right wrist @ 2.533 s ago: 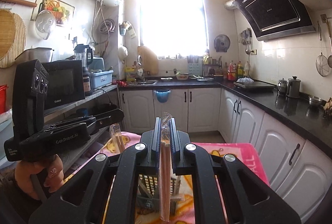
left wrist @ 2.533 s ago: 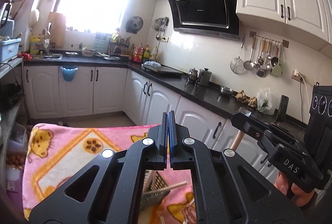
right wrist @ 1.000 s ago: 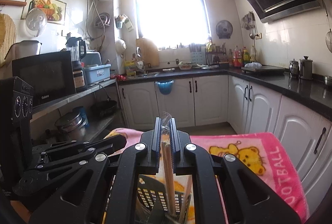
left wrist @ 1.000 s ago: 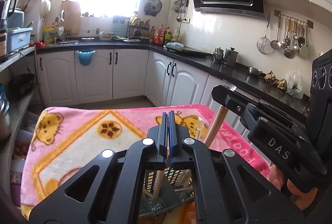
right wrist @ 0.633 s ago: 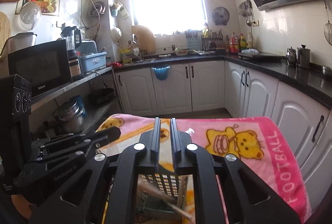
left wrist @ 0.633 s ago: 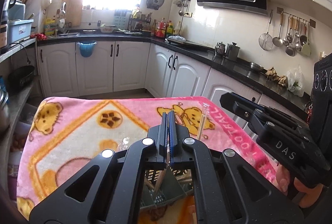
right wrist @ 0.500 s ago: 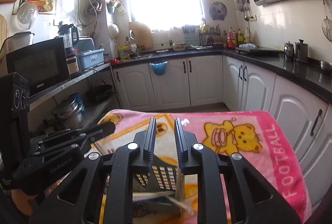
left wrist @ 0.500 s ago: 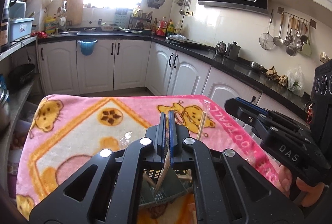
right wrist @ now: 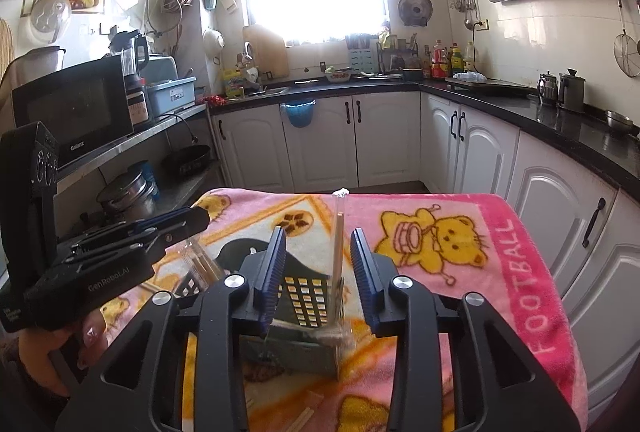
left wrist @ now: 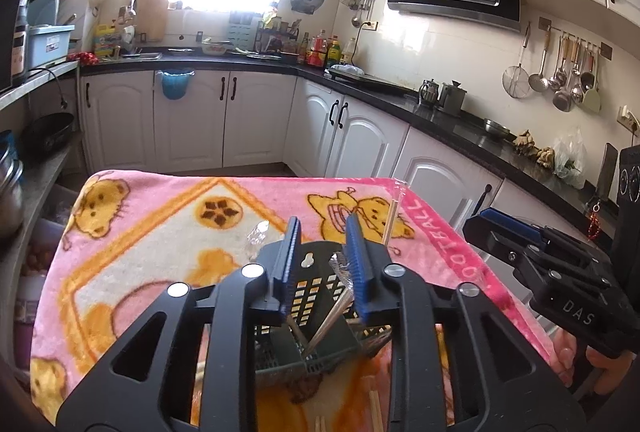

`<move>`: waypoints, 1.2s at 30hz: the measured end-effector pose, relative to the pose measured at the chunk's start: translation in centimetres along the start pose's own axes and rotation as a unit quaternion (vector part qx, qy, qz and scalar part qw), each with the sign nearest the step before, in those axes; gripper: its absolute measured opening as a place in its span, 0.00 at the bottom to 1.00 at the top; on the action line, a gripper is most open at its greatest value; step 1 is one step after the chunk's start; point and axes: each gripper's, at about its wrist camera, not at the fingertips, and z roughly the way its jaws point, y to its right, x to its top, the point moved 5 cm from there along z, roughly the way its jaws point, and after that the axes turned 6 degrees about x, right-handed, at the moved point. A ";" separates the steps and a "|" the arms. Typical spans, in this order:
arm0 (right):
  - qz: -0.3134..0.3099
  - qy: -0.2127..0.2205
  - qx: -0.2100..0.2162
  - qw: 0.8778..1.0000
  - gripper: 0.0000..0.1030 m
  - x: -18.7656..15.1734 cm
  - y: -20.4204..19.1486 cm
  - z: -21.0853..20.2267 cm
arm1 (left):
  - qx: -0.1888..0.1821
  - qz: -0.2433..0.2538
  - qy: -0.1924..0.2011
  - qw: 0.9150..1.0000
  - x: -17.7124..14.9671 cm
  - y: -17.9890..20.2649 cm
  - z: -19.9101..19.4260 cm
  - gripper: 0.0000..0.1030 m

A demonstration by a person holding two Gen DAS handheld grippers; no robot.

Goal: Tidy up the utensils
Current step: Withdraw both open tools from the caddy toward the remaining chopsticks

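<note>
My blue-padded black gripper (left wrist: 322,260) hangs over a dark green basket (left wrist: 304,356) on the pink blanket (left wrist: 160,232) with yellow bears.

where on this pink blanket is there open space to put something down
Free: the blanket left of the basket, and the far right strip by the bear print. Crowded: around the basket, with wrapped chopsticks standing in it and loose ones at the near edge.

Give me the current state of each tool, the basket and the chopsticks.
Left tool: open, jaws just opened, wrapped chopsticks between them but not pressed.
Right tool: open, jaws just opened, nothing gripped.
Utensil basket: upright on the pink blanket, holding chopsticks.
Wrapped chopsticks: released, standing nearly upright in the basket.
Loose chopsticks: lying on the blanket beside the basket.
</note>
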 end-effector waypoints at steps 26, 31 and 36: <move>-0.013 -0.004 -0.002 1.000 0.46 -2.6 -1.3 -5.5 | -0.003 -0.017 0.035 0.999 -0.6 -0.7 -7.0 0.77; -0.013 -0.007 0.000 1.000 0.48 -3.5 -1.5 -6.0 | 0.004 -0.014 0.045 0.999 -1.0 -0.8 -8.3 0.88; -0.015 -0.015 0.001 1.000 0.49 -4.6 -1.8 -6.2 | 0.012 -0.020 0.045 0.999 -1.8 -1.5 -9.2 0.90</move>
